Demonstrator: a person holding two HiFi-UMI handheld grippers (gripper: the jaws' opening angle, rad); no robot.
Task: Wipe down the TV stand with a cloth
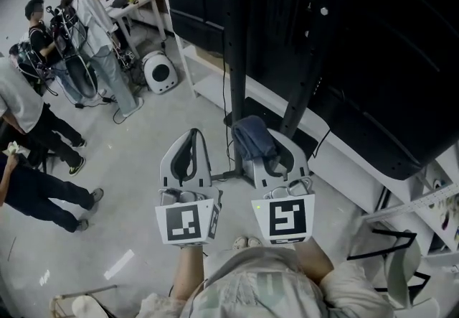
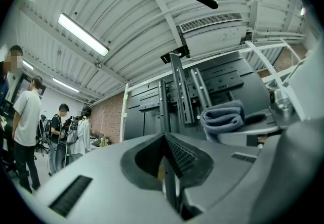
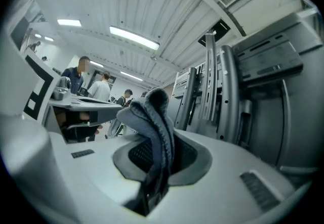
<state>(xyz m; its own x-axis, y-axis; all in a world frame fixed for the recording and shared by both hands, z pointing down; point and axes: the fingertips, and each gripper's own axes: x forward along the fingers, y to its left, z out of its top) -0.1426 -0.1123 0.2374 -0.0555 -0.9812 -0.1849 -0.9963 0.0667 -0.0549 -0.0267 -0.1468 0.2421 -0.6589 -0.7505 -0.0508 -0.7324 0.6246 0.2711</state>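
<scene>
Blue-grey cloth point(image 1: 253, 136), one, pinched by right tongs point(image 3: 154, 163).

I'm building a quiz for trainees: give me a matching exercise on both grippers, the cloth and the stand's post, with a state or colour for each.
1 left gripper
2 right gripper
3 cloth
4 post

A blue-grey
B shut, empty
C black, upright
D shut on cloth

Pairs: 1-B, 2-D, 3-A, 4-C

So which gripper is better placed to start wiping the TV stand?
Right. The right gripper is shut on the blue-grey cloth and sits closer to the TV stand; the left gripper is shut on nothing.
</scene>
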